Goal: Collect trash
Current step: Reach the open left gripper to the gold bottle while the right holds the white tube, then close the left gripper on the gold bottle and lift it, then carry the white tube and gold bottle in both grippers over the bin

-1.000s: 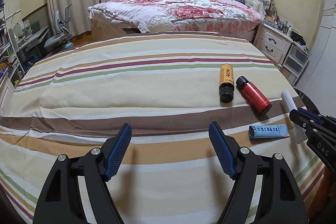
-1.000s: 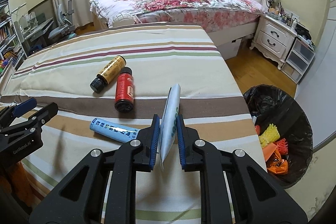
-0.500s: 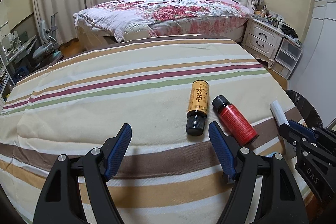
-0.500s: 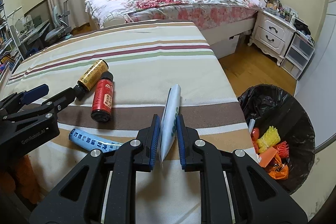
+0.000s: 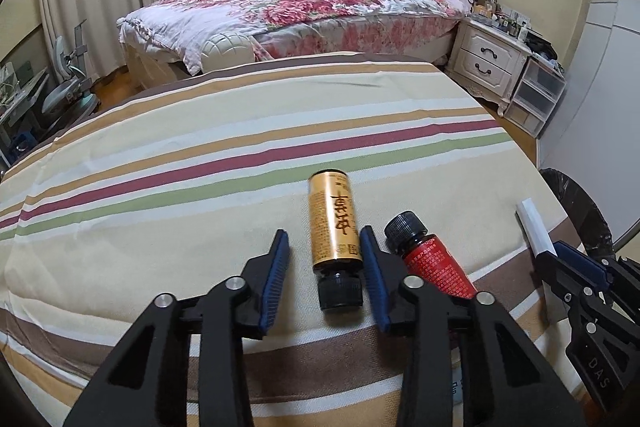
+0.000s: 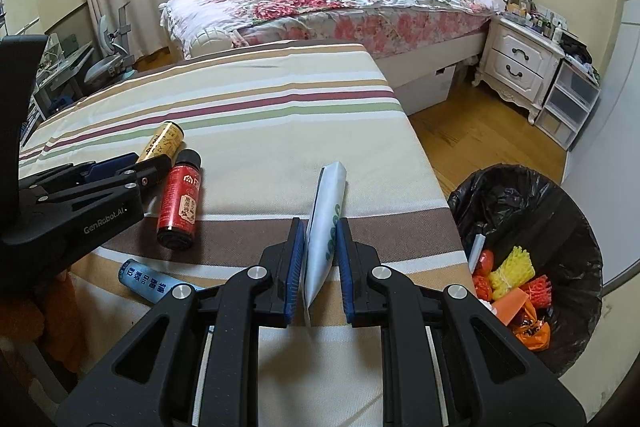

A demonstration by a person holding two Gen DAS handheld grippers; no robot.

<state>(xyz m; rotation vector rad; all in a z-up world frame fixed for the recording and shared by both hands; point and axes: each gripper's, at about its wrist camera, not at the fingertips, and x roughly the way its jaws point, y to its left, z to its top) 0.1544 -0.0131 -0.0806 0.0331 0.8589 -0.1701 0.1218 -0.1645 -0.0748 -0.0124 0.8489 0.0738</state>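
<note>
Left tool (image 5: pixel 324 267) has closed around gold bottle (image 5: pixel 334 223).

Blue tube (image 6: pixel 150 283) partly behind right tool; nightstand clutter (image 5: pixel 500 17) too small.

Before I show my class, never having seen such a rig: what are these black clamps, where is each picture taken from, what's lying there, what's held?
A person holds two hand-held grippers, each with a camera looking along its jaws; one picture per hand. The left gripper has just been closing its jaws around a gold bottle, with a gap showing. The right gripper is shut on a white tube. A red bottle and blue tube lie on the striped cloth.
</note>
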